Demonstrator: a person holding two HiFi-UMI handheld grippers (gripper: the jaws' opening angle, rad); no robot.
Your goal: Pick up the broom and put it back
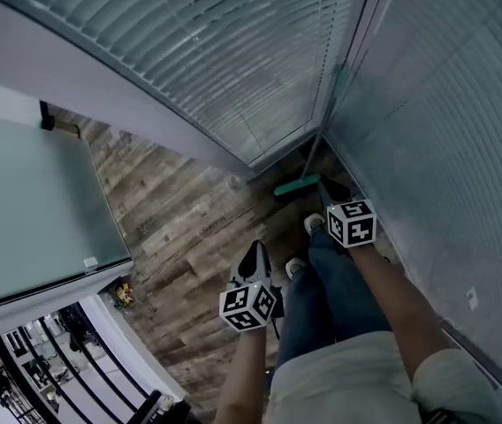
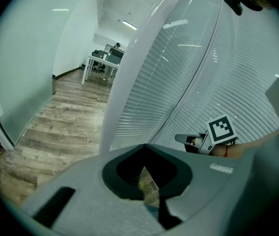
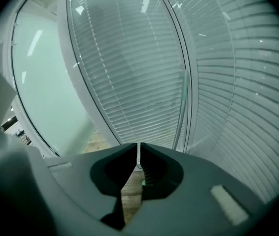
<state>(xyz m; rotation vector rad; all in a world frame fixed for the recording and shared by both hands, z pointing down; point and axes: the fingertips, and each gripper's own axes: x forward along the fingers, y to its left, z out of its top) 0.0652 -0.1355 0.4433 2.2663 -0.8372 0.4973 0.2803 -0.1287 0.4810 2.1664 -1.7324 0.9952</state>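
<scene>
Starting at the lower middle of the head view, the left claw (image 1: 253,256) hangs over the brown wood-plank floor (image 1: 180,201) with its jaws together. In the left gripper view the left claw's tips (image 2: 144,145) meet at a point and nothing sits between them.

Up and to the right of it, near the centre of the head view, stands the teal-headed broom with a thin pale handle (image 1: 315,148). Its head (image 1: 297,185) rests on the floor. Its long axis runs steeply up toward the upper right, into the corner where the two walls of grey slatted blinds (image 1: 233,60) meet. It appears to lean there on its own, and no claw touches it.

Just right of the broom head is the right claw (image 1: 335,191), plainly the nearer of the two. In the right gripper view its jaws (image 3: 138,149) are drawn almost together, with only a hairline slit between them and nothing in it. The handle (image 3: 182,107) shows as an upright line right of centre in that view, ahead of the tips and apart from them.

Judging from this, the broom is already back in its corner. If it needs another grip, the right claw would have to open and reach slightly left and forward, across the near-vertical handle.
</scene>
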